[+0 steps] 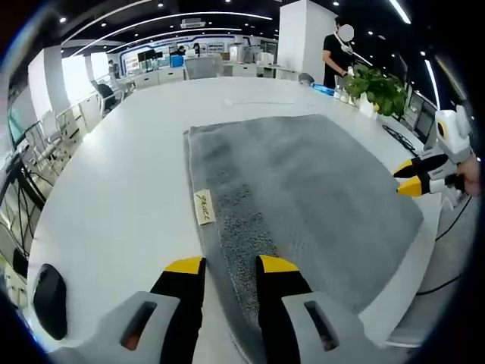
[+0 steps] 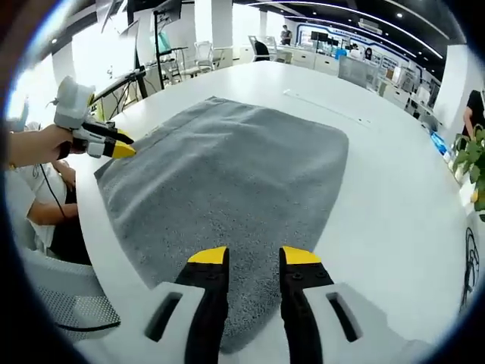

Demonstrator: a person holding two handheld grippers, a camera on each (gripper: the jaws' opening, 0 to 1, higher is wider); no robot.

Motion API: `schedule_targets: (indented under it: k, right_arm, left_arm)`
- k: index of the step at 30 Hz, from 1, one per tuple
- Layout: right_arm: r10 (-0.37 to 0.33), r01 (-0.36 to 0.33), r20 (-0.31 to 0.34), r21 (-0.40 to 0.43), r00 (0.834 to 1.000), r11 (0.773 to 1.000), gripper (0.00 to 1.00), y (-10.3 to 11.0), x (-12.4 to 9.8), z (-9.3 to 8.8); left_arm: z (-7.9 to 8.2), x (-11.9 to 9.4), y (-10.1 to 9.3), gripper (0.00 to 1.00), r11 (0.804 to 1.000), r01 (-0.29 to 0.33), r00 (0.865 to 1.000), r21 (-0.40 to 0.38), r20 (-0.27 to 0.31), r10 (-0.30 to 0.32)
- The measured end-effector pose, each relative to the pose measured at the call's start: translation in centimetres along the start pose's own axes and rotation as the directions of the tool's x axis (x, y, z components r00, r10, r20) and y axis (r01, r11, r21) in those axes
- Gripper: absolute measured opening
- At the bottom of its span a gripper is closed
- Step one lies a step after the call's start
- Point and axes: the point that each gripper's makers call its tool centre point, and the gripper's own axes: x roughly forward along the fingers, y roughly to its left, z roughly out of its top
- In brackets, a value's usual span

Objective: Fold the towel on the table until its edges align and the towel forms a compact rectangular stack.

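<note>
A grey towel (image 1: 303,189) lies spread flat on the white table (image 1: 114,189), with a small cream label (image 1: 203,206) on its near left edge. My left gripper (image 1: 231,267) is open at the towel's near corner, and the towel's edge runs between its jaws. In the right gripper view the same towel (image 2: 227,167) reaches toward me. My right gripper (image 2: 255,258) is open just over its near edge. Each gripper also shows from across the towel: the right gripper (image 1: 409,179) at the right edge, the left gripper (image 2: 121,145) at the left corner, held by a hand (image 2: 34,145).
A potted plant (image 1: 375,87) stands at the table's far right edge, with a person (image 1: 337,53) behind it. Chairs (image 1: 45,129) line the left side. Bare white table (image 2: 394,174) stretches beyond and to the right of the towel. Cables (image 1: 447,227) hang off the table's edge.
</note>
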Motion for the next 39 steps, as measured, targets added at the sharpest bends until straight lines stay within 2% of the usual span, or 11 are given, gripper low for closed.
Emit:
schedule_targets:
  k: [5, 9, 11, 15, 18, 22, 29, 32, 35, 37, 39]
  right_arm:
    - [-0.011, 0.012, -0.009, 0.037, 1.0, 0.999, 0.27, -0.7, 0.2, -1.1]
    - [-0.019, 0.02, -0.015, 0.049, 1.0, 0.999, 0.27, -1.3, -0.1, -1.7]
    - [-0.021, 0.023, -0.03, 0.087, 0.999, 0.996, 0.27, -1.6, 0.2, -2.5]
    - [-0.011, 0.015, -0.036, 0.114, 0.999, 0.993, 0.23, -2.0, 0.3, -3.1]
    - [-0.001, 0.005, -0.037, 0.113, 0.999, 0.994, 0.18, -1.8, 0.6, -3.3]
    - [0.031, -0.027, -0.029, 0.127, 0.999, 0.992, 0.12, -1.1, 0.5, -3.1]
    - [0.04, -0.039, -0.003, 0.167, 0.999, 0.985, 0.02, -1.6, 0.6, -3.0]
    - [0.044, -0.043, 0.001, 0.198, 0.999, 0.979, 0.01, -1.8, 0.3, -3.0]
    - [0.037, -0.039, 0.012, 0.201, 0.999, 0.979, 0.0, -1.8, 0.1, -3.1]
    - [0.027, -0.03, 0.017, 0.2, 0.999, 0.979, 0.0, -2.0, 0.0, -3.2]
    - [0.002, -0.01, 0.036, 0.22, 0.999, 0.976, 0.0, -2.4, -0.8, -3.0]
  left_arm:
    - [-1.1, -0.4, 0.1, 0.27, 0.999, 0.001, 1.0, -0.038, 0.004, 0.0]
    - [-1.4, -1.0, 0.0, 0.27, 0.998, -0.021, 1.0, -0.066, 0.005, 0.022]
    - [-1.9, -1.2, 0.1, 0.27, 0.996, -0.028, 1.0, -0.086, 0.006, 0.028]
    - [-2.5, -1.6, -0.3, 0.26, 0.991, -0.025, 1.0, -0.135, 0.008, 0.026]
    - [-2.4, -1.9, -0.9, 0.24, 0.993, -0.018, 1.0, -0.121, 0.004, 0.018]
    - [-2.5, -2.0, -0.8, 0.23, 0.991, -0.027, 1.0, -0.128, 0.002, 0.027]
    - [-2.3, -2.3, -1.3, 0.22, 0.989, -0.046, 0.999, -0.143, -0.001, 0.046]
    - [-2.3, -2.3, -1.3, 0.19, 0.987, -0.072, 0.997, -0.142, -0.011, 0.071]
    - [-2.2, -2.2, -1.8, 0.1, 0.991, -0.066, 0.998, -0.119, -0.019, 0.064]
    - [-2.0, -1.9, -2.4, 0.1, 0.994, -0.077, 0.997, -0.083, -0.029, 0.075]
    - [-1.7, -1.7, -2.7, 0.1, 0.994, -0.075, 0.997, -0.079, -0.032, 0.073]
